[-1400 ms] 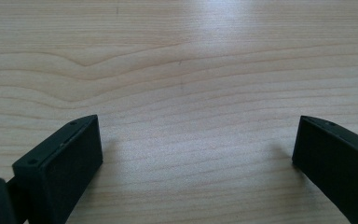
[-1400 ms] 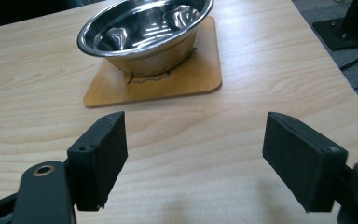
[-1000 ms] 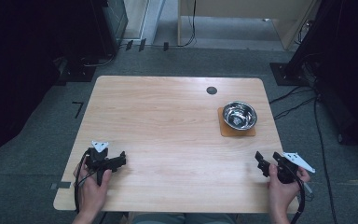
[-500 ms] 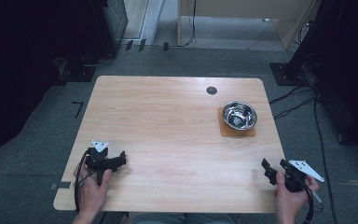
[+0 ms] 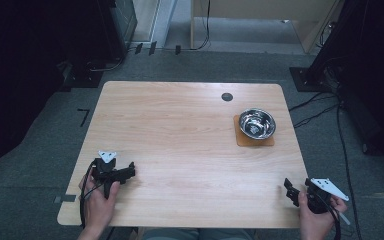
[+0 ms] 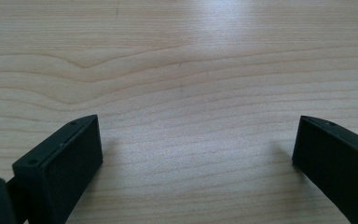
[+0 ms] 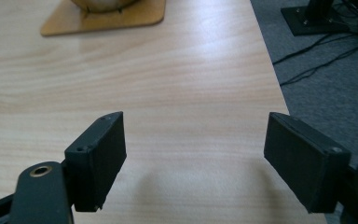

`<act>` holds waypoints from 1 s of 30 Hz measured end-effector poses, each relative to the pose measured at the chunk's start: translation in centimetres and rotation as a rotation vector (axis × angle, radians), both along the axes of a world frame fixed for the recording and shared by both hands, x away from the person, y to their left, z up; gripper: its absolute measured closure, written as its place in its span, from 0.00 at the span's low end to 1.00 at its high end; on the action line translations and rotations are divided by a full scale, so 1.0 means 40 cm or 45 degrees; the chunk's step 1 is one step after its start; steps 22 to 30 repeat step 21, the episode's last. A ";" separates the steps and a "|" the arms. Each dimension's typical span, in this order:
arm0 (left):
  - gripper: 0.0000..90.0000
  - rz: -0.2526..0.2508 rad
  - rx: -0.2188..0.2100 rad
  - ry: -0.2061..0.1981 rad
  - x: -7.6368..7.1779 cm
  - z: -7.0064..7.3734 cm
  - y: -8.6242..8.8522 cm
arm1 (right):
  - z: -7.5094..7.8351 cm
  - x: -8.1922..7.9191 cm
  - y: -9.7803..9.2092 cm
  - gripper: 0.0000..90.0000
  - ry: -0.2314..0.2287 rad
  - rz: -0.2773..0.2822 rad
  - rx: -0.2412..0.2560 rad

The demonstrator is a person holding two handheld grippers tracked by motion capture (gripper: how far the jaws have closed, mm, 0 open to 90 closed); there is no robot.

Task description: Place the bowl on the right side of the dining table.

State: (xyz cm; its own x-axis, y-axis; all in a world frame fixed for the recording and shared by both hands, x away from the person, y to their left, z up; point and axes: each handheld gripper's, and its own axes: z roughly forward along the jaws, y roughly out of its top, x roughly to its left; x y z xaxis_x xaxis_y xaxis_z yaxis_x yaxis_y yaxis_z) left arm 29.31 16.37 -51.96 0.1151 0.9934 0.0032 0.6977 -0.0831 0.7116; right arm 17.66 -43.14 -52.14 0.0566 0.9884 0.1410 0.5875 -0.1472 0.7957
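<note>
A shiny steel bowl (image 5: 257, 123) sits on a brown square mat (image 5: 253, 139) at the table's right side. In the right gripper view the mat (image 7: 107, 16) shows at the top edge with the bowl's base (image 7: 103, 3) on it. My left gripper (image 5: 128, 172) rests low over the front left of the table, open, with bare wood between its jaws (image 6: 193, 149). My right gripper (image 5: 290, 191) is held at the front right corner, open and with nothing in it (image 7: 193, 154), pointing up the table toward the mat.
The light wooden table (image 5: 180, 150) has a small dark round hole (image 5: 227, 96) near its far edge. Grey floor with cables (image 5: 325, 107) and dark stands lies off the right edge, close to my right gripper.
My right gripper has drawn back toward the table's front right corner and slightly outward. The left gripper has barely moved.
</note>
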 end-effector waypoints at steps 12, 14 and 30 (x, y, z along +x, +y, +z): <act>0.01 0.000 0.000 0.000 0.000 0.000 0.000 | -0.015 -0.002 0.022 0.18 0.108 0.005 -0.136; 0.01 0.000 0.000 0.000 0.000 0.000 0.000 | -0.017 -0.004 0.021 0.17 0.102 0.003 -0.137; 0.01 0.000 0.000 -0.001 0.000 0.000 0.000 | -0.015 0.002 0.021 0.12 0.124 -0.003 -0.136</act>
